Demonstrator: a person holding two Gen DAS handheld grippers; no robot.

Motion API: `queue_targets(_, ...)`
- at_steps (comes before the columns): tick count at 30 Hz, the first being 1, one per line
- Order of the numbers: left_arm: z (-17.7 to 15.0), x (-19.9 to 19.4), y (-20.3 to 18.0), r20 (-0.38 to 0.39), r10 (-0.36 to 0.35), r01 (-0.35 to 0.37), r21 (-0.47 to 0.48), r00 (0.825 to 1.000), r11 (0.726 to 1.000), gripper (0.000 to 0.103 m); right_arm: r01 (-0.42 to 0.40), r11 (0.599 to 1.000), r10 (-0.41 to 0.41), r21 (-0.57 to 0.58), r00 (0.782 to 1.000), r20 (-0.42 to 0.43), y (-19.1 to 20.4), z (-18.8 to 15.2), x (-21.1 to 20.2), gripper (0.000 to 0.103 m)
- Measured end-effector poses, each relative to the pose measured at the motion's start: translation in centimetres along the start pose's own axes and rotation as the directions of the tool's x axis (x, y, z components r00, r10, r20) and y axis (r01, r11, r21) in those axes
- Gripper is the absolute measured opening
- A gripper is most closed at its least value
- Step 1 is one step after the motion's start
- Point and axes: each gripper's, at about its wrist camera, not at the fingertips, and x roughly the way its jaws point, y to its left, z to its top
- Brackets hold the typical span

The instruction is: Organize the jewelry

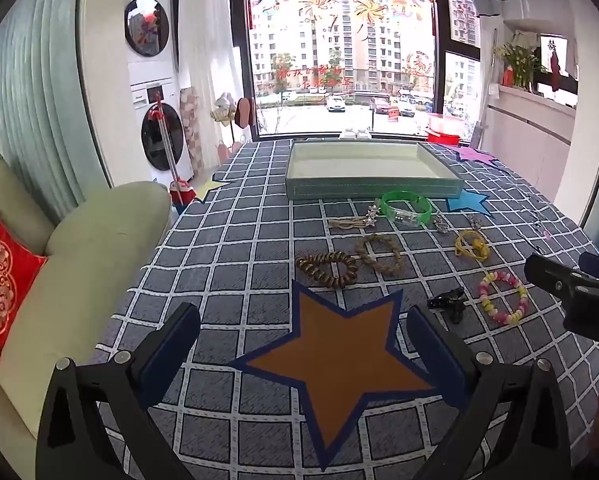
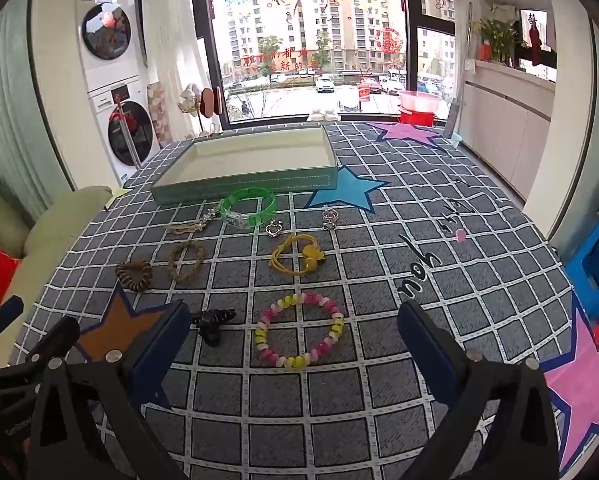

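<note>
Sensibly, with the pink-and-yellow bead bracelet (image 2: 299,330) lying flat on the checked cloth (image 2: 379,280) just ahead of the wide-open, empty right gripper (image 2: 293,350), it should drop over one side and pinch gently, then carry it to the empty tray (image 2: 255,186) beyond.

Shallow pale-green tray (image 2: 247,184), empty and open, flat at the far side. Just before its front wall a green bangle (image 2: 248,207), a star hair clip (image 2: 191,224), a heart pendant (image 2: 274,229) and a silver charm (image 2: 330,217). Nearer from the tray, apart: a yellow hair tie (image 2: 297,259), a braided tan ring (image 2: 185,260), a brown coil tie (image 2: 134,275), a black claw clip (image 2: 212,321), a pink-yellow bead bracelet (image 2: 299,330).
</note>
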Motion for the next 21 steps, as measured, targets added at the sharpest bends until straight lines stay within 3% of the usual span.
queue_targets(21, -0.19, -0.41, -0.05, 0.01, -0.003, 0.003, -0.004, 1.0, 1.0, 0.103, -0.003, 1.0, 0.003, -0.002, 1.0, 0.008, 0.12, -0.23, -0.34, 0.103)
